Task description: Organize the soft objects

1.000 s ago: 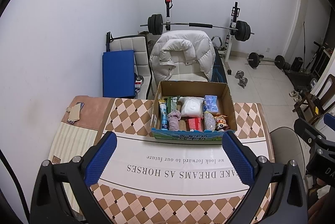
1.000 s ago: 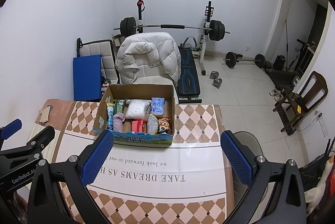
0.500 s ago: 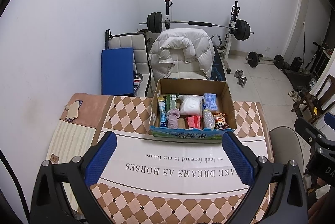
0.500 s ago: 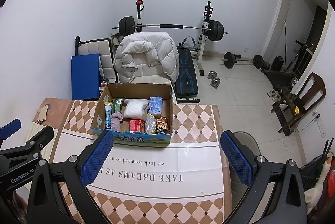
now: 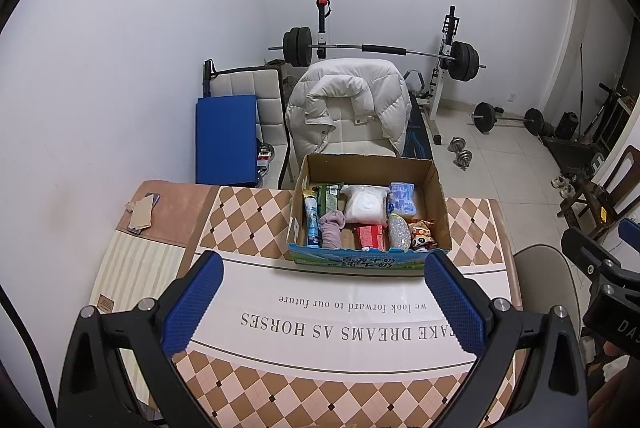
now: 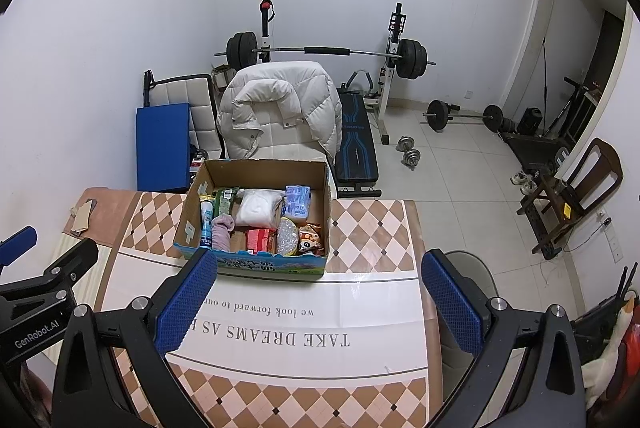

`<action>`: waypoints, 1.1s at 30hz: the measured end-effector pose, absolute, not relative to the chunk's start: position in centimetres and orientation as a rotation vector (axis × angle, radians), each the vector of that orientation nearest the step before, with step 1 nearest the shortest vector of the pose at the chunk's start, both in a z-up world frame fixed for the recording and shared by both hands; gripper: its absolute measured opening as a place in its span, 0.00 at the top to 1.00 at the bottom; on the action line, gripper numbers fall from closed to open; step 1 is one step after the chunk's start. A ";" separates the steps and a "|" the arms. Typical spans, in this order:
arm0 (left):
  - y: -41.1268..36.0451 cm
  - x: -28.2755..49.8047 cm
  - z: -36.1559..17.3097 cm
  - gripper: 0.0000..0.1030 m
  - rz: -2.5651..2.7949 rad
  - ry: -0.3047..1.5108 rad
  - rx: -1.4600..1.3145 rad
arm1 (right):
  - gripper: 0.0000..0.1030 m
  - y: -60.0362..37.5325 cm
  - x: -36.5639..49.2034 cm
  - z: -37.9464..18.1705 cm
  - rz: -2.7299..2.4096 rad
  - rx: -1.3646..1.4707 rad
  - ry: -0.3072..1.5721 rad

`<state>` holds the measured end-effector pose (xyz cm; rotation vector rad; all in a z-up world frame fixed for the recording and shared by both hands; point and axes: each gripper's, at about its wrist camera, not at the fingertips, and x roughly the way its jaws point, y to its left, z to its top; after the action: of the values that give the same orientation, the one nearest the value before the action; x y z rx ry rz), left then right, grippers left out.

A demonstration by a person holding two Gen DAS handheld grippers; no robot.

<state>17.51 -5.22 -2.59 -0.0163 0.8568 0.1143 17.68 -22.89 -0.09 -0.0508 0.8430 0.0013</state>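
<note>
Cardboard box (image 5: pixel 370 212) sat at the far edge of the table (image 5: pixel 248 220), its long axis running 3 to 9 o'clock across both views. Soft items were packed inside it:
- white pouch (image 5: pixel 366 204) in the back row
- blue patterned pack (image 5: pixel 402 197) at 3 o'clock of the pouch
- mauve cloth roll (image 5: pixel 332 233) in the front row, long axis toward 12
- panda-print packet (image 5: pixel 420 235) in the front right corner
- upright blue tube (image 5: pixel 311 222) against the left wall
- red packet (image 5: pixel 370 237) at front centre.

Left gripper (image 5: pixel 324 308): jaws wide apart, nothing between them, held above the tablecloth lettering. The box lay at 12 o'clock from it, nearly centred between the pads. Right gripper (image 6: pixel 320 302): jaws likewise wide apart and empty. From it the box lay toward 11 o'clock, its front right corner roughly on the gripper's midline.

Judgement: the left hand was squarer to the box. The right was better placed for the panda-print packet and the right-hand items. Neither was clearly nearer.

Nothing soft lay loose on the table. With everything in the box and both jaws empty, the scene fitted either sorting out of the box or a box already filled. Could not tell which.
</note>
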 end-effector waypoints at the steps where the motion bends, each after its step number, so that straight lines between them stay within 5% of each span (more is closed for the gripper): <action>1: -5.3 17.4 -2.6 0.00 0.113 0.855 -0.016 | 0.00 -22.8 17.7 -0.1 0.001 -0.054 0.842; 33: -5.1 17.5 -1.6 0.00 0.122 0.842 -0.017 | 0.00 -22.4 17.9 0.2 0.005 -0.049 0.835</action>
<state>17.49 -5.09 -1.57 -0.0165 0.8417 0.1216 17.87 -22.39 0.24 -0.0490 0.8355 0.0049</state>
